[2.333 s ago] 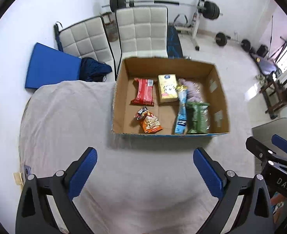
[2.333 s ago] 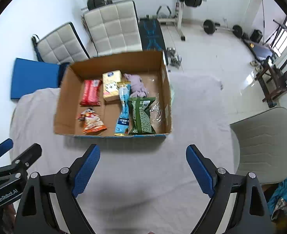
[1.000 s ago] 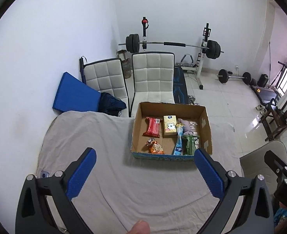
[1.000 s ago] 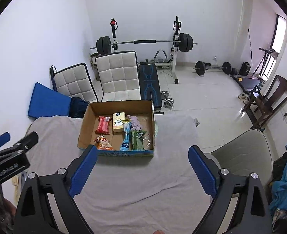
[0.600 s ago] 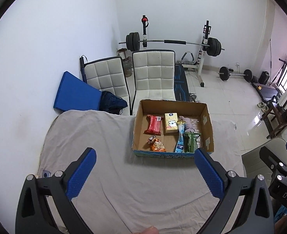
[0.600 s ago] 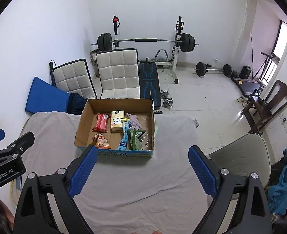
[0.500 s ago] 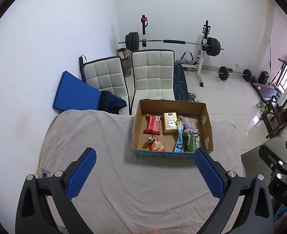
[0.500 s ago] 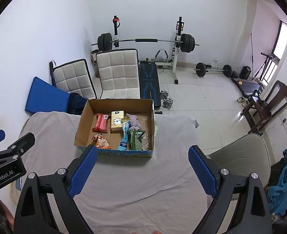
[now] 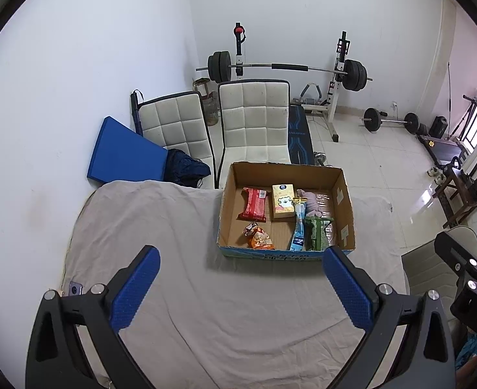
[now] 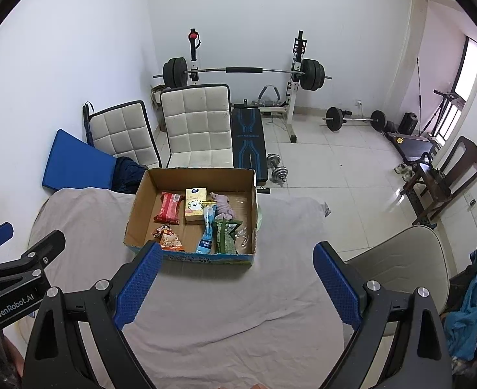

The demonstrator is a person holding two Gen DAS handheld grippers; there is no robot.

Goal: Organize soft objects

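An open cardboard box (image 9: pixel 345 207) (image 10: pixel 138 207) stands at the far edge of a table covered in a grey cloth (image 9: pixel 206 308) (image 10: pixel 222 308). In it lie a red packet (image 9: pixel 253 203), a yellow tissue pack (image 9: pixel 283 201), an orange snack bag (image 9: pixel 259 238), a blue packet (image 9: pixel 298 231), a green packet (image 9: pixel 315 233) and a pink soft item (image 9: pixel 313 202). My left gripper (image 9: pixel 240 280) and my right gripper (image 10: pixel 237 275) are both open and empty, held high above the near side of the table, well back from the box.
Two white padded chairs (image 9: pixel 254 120) and a blue mat (image 9: pixel 121 155) stand behind the table. A barbell rack (image 9: pixel 287 68) is at the back wall. A grey chair (image 10: pixel 400 259) stands right of the table. A phone (image 9: pixel 74 289) lies at the table's left edge.
Both grippers have risen and pulled far back from the box since 2.3 s ago. Over the last half second the views barely shift. Both stay open and empty.
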